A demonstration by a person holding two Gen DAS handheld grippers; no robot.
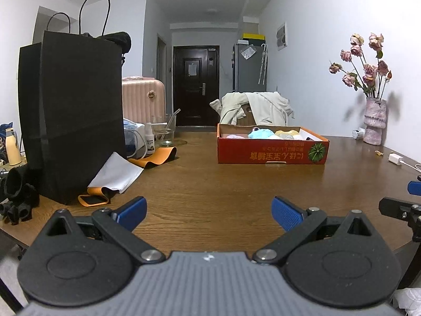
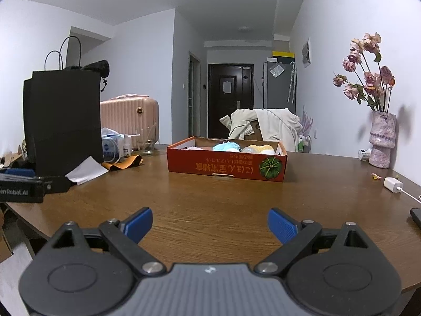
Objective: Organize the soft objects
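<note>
A red cardboard box point(image 1: 271, 152) sits on the far middle of the brown table point(image 1: 210, 184). It holds soft objects: a blue one point(image 1: 259, 133), a yellow one point(image 1: 288, 133) and a pale pink one point(image 1: 234, 136). In the right wrist view the box point(image 2: 226, 167) shows the blue point(image 2: 226, 146) and yellow point(image 2: 259, 148) ones. My left gripper point(image 1: 209, 212) is open and empty, low over the near table edge. My right gripper point(image 2: 210, 223) is open and empty too, to the right of the left one.
A tall black paper bag point(image 1: 71, 115) stands at the left, with an orange band point(image 1: 155, 159) and a white cloth point(image 1: 118, 173) beside it. A vase of dried roses point(image 1: 373, 121) and a white charger point(image 1: 396, 158) are at the right. A chair draped with a coat point(image 1: 255, 108) stands behind the box.
</note>
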